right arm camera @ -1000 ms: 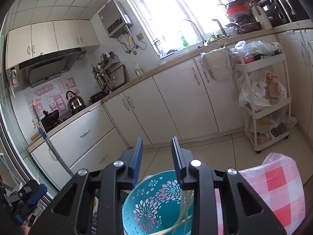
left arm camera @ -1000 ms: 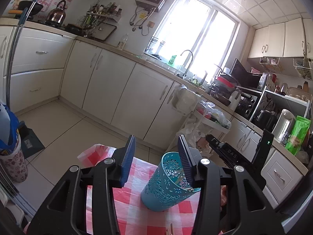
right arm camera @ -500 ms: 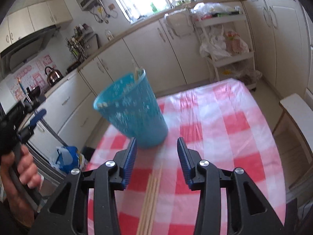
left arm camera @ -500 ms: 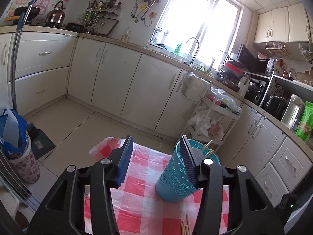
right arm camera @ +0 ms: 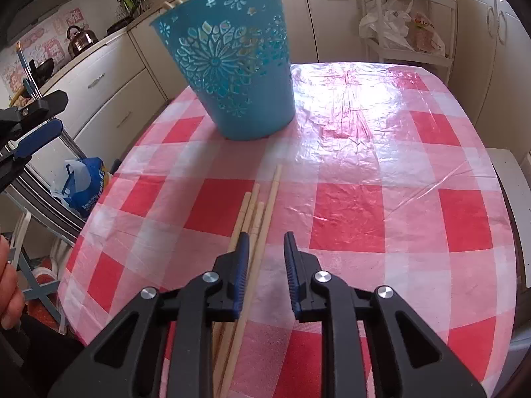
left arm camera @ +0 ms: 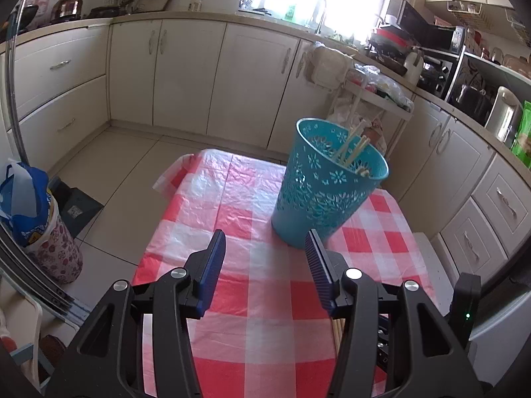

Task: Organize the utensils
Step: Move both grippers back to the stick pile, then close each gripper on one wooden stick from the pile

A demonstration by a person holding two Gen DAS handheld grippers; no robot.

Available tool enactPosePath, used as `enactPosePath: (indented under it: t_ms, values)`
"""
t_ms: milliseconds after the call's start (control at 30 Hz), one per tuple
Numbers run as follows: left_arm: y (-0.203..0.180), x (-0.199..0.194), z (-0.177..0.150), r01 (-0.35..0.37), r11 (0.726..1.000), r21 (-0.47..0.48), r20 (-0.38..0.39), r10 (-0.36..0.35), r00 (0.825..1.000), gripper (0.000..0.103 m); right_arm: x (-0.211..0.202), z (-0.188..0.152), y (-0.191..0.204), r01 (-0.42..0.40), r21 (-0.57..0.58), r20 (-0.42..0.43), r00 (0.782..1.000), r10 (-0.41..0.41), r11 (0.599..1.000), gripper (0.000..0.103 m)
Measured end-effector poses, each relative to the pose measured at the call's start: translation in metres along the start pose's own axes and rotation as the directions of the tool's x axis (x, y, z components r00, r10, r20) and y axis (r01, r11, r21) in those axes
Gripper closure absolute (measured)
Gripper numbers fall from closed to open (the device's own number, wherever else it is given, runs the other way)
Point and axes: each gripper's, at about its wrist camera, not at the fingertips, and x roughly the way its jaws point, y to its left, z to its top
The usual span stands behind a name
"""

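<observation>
A teal perforated basket (left arm camera: 327,179) stands on the red-and-white checked tablecloth (left arm camera: 245,232) and holds a few wooden chopsticks (left arm camera: 351,146). It also shows in the right wrist view (right arm camera: 232,66). Several loose chopsticks (right arm camera: 257,212) lie on the cloth in front of it. My right gripper (right arm camera: 265,243) is open and empty, low over the cloth, with the chopsticks partly under its left finger. My left gripper (left arm camera: 265,242) is open and empty, held above the table, short of the basket. It appears at the left edge of the right wrist view (right arm camera: 31,126).
Cream kitchen cabinets (left arm camera: 186,76) run along the back. A white rack with bags (right arm camera: 401,23) stands beyond the table's far end. A bag-filled bin (left arm camera: 36,219) sits on the floor to the left. A white stool (right arm camera: 512,182) is at the table's right edge.
Both grippers have drawn back from the basket. The right gripper has dropped low over the loose chopsticks. The left gripper has risen and tilted down over the table.
</observation>
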Motion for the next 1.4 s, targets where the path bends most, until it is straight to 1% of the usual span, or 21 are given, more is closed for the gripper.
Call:
enactPosePath:
  t_ms: [100,167,200,267,333,467,600,700,833,933,1100,1167,1233,1267,1333,1400]
  values:
    - [-0.005,0.007,-0.013,0.006,1.000,0.014,-0.047,-0.005,0.999,0.055,0.006,-0.004,0.003,0.025,-0.041,-0.019,0.999,-0.026,0.999,0.082]
    - [-0.009,0.012,-0.021,0.013,0.999,0.029,-0.081,-0.011,0.997,0.055,0.006,-0.006,0.005,0.054,-0.070,-0.015,0.998,-0.055,0.996,0.083]
    - [-0.012,0.015,-0.026,0.018,0.999,0.043,-0.099,-0.013,0.995,0.055,0.006,-0.007,0.005,0.068,-0.081,-0.019,0.997,-0.069,0.994,0.083]
    - [-0.022,0.021,-0.037,0.026,0.996,0.082,-0.133,-0.015,0.991,0.055,0.004,-0.009,0.003,0.087,-0.092,-0.032,0.995,-0.090,0.992,0.088]
    - [-0.034,0.030,-0.048,0.040,0.990,0.132,-0.172,-0.017,0.985,0.055,0.000,-0.012,-0.002,0.095,-0.086,-0.048,0.994,-0.100,0.992,0.089]
    - [-0.058,0.045,-0.070,0.078,0.971,0.226,-0.241,-0.022,0.970,0.055,-0.012,-0.018,-0.020,0.073,-0.038,-0.062,0.995,-0.075,0.997,0.091]
    - [-0.071,0.053,-0.086,0.112,0.960,0.256,-0.286,-0.035,0.958,0.055,-0.016,-0.021,-0.036,0.008,0.034,-0.057,0.998,-0.006,0.999,0.092]
    - [-0.074,0.059,-0.093,0.124,0.958,0.258,-0.317,-0.037,0.948,0.055,-0.017,-0.022,-0.039,-0.016,0.055,-0.051,0.999,0.019,0.998,0.092]
    - [-0.073,0.065,-0.100,0.109,0.957,0.269,-0.337,-0.012,0.941,0.055,-0.018,-0.022,-0.040,-0.031,0.074,-0.048,0.998,0.034,0.997,0.092]
    - [-0.072,0.069,-0.102,0.113,0.959,0.259,-0.352,-0.015,0.936,0.055,-0.019,-0.022,-0.041,-0.038,0.080,-0.049,0.998,0.042,0.996,0.092]
    - [-0.074,0.070,-0.105,0.108,0.954,0.279,-0.351,-0.003,0.936,0.055,-0.020,-0.023,-0.041,-0.042,0.070,-0.053,0.998,0.046,0.997,0.092]
    - [-0.073,0.070,-0.104,0.091,0.953,0.288,-0.344,0.015,0.939,0.055,-0.020,-0.023,-0.039,-0.045,0.062,-0.058,0.997,0.049,0.997,0.092]
    - [-0.070,0.071,-0.103,0.074,0.954,0.291,-0.347,0.033,0.937,0.055,-0.019,-0.023,-0.036,-0.053,0.048,-0.064,0.996,0.056,0.997,0.092]
    - [-0.070,0.071,-0.102,0.080,0.956,0.282,-0.348,0.024,0.937,0.055,-0.018,-0.023,-0.034,-0.053,0.040,-0.066,0.996,0.056,0.998,0.092]
    - [-0.067,0.071,-0.100,0.127,0.966,0.227,-0.367,-0.036,0.929,0.055,-0.017,-0.023,-0.031,-0.046,0.030,-0.066,0.997,0.048,0.999,0.092]
    - [-0.067,0.070,-0.099,0.151,0.968,0.201,-0.369,-0.068,0.927,0.055,-0.017,-0.024,-0.031,-0.047,0.035,-0.065,0.997,0.050,0.998,0.092]
